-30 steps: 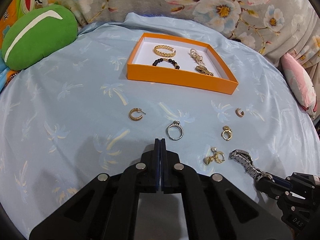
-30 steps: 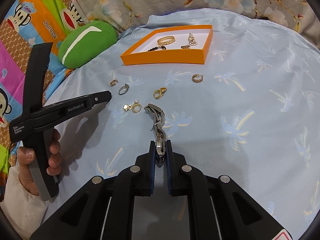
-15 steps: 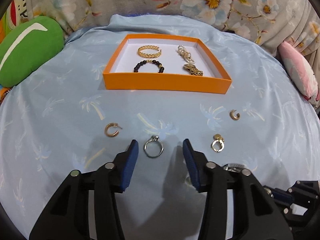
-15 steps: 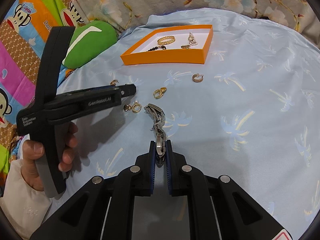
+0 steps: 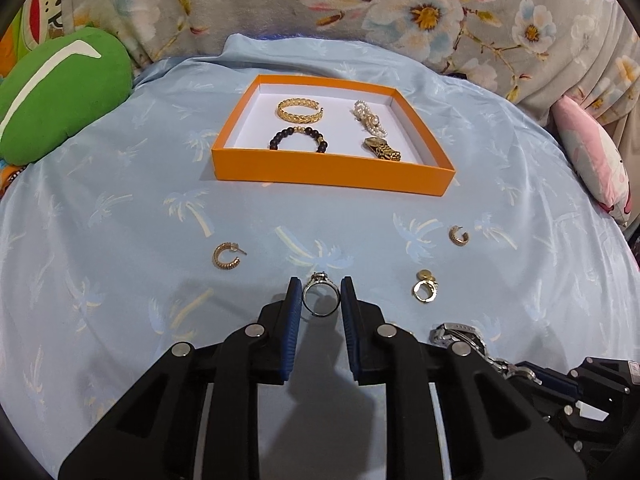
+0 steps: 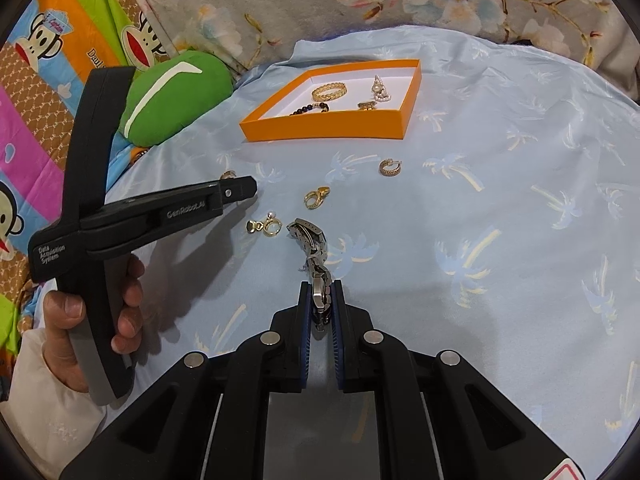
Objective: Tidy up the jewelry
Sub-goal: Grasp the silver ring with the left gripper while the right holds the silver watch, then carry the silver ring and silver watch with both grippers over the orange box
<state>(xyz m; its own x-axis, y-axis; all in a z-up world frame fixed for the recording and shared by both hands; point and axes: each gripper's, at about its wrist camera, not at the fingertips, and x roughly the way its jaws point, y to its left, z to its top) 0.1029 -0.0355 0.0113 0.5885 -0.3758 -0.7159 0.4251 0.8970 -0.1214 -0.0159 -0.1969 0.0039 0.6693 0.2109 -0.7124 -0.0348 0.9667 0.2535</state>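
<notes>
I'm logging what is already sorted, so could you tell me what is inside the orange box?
The orange box holds a gold braided bangle, a dark beaded bracelet, a pearl piece and a gold watch. Its near wall hides a strip of the floor.

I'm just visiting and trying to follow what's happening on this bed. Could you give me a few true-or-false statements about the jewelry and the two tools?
1. The left tool has its fingers open on either side of the silver ring. True.
2. The right tool is empty. False: it is shut on the silver watch band.
3. The orange box holds four pieces of jewelry. True.
4. The beaded bracelet lies on the blue sheet. False: it is inside the box.
5. A gold hoop earring lies on the sheet left of the ring. True.
</notes>
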